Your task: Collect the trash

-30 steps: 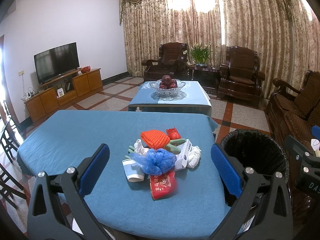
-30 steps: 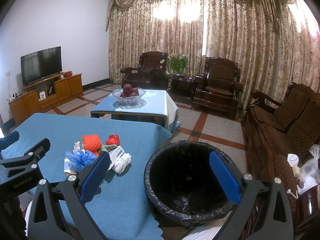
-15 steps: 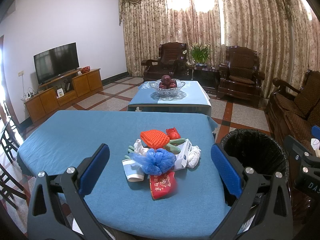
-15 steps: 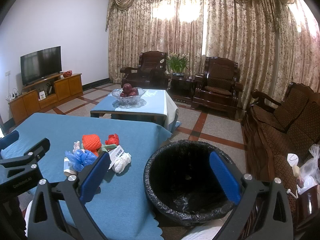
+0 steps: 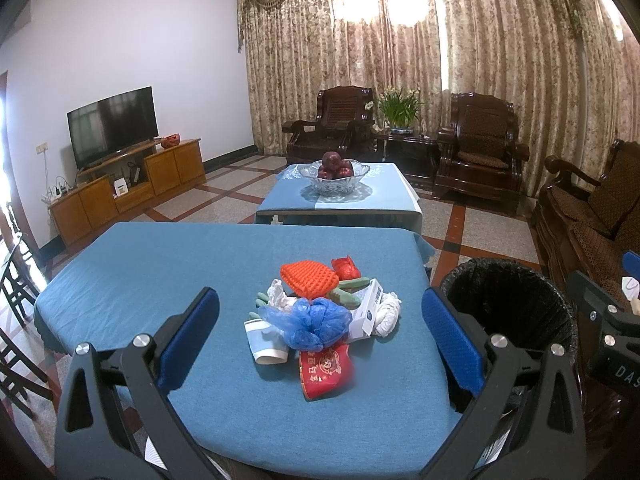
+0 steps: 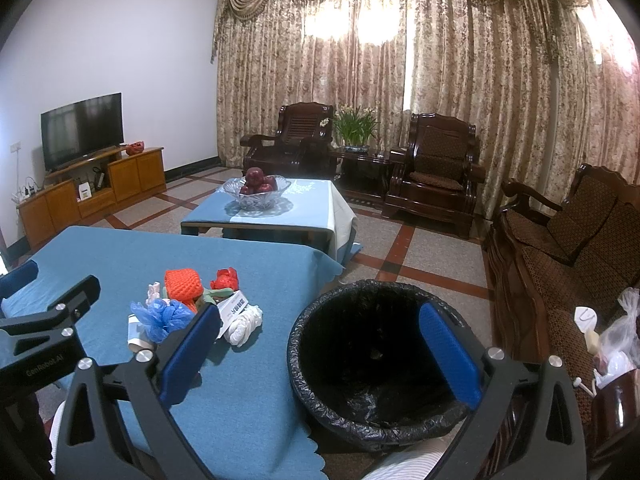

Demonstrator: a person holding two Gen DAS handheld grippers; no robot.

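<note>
At centre frame of my left view, a trash pile [image 5: 320, 312] sits on the blue tablecloth [image 5: 160, 264], untouched.

Both my grippers are spread wide and hold nothing: my left gripper [image 5: 320, 332] frames the heap, my right gripper [image 6: 320, 344] hangs over the near rim of the black-lined bin [image 6: 376, 360] at lower centre. The heap holds an orange foam net [image 5: 308, 278], a blue plastic bag [image 5: 316, 320], a paper cup [image 5: 266, 340], a red packet [image 5: 326, 370], a white box [image 5: 368, 312] and crumpled white tissue [image 5: 388, 312]. The bin stands just beside the table's right edge.
</note>
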